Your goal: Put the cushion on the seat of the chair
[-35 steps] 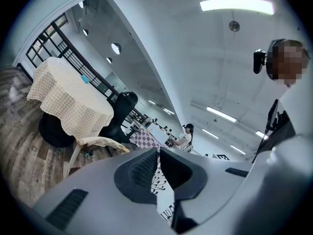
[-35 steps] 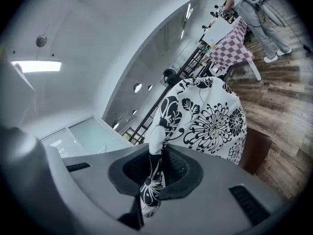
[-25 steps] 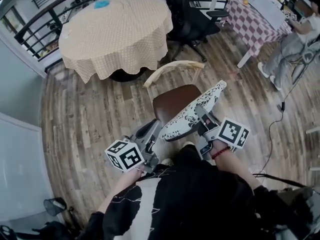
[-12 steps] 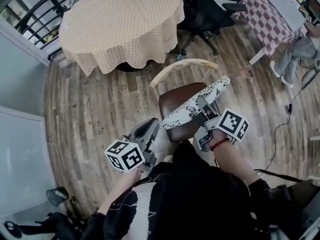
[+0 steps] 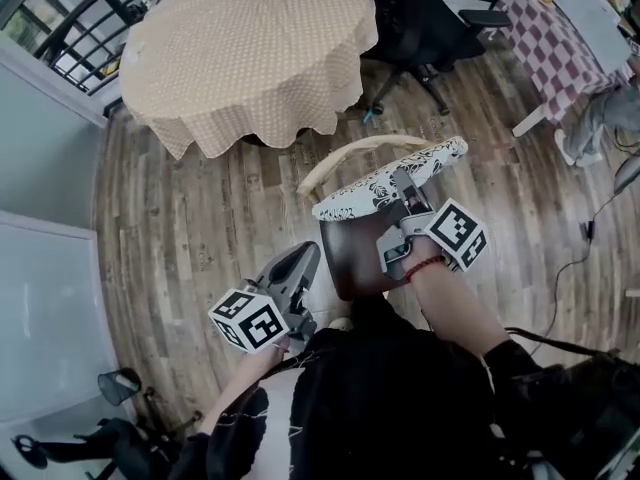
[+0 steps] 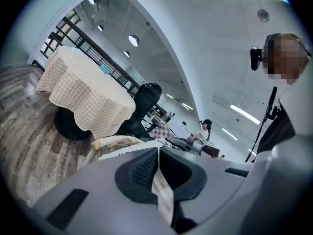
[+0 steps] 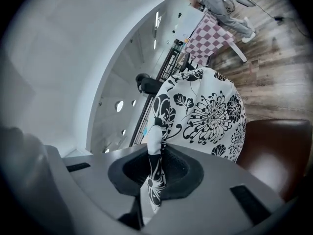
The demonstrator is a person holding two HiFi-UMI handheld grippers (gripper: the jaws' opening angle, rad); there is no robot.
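Left gripper [image 5: 304, 259]: it is held low, just beside the near left corner of the seat. Its jaws are clenched together with nothing between them, and only floor is seen past them.

Right gripper [image 7: 159, 155]: its jaws are clamped on the near hem of the cushion. A fold of the printed cloth is pinched flat between the pads.

Cushion [image 5: 368, 189]: a flat pad with a black-and-white flower print is carried in the air by one edge and is tilted. It hangs over the rear half of the seat and crosses the line of the backrest. Contact with the backrest cannot be told. It is not yet laid down.

Seat [image 5: 349, 259]: the brown, smooth surface is bare, and its front edge is turned toward the person.

Backrest [image 5: 341, 156]: a pale curved rail is set along the far edge of the seat.

Handling: the cushion is judged light and soft, yet filled enough to keep its shape from a one-edge grip. No fragility is expected. Some sliding on the smooth seat is to be reckoned with.

Where to hold: the hem is judged the best place, since thin cloth there fits between the jaws. A second hold on the near left corner would level it.

Beyond: a round table [image 5: 248, 50] under a checked cloth is seen well apart from the chair.
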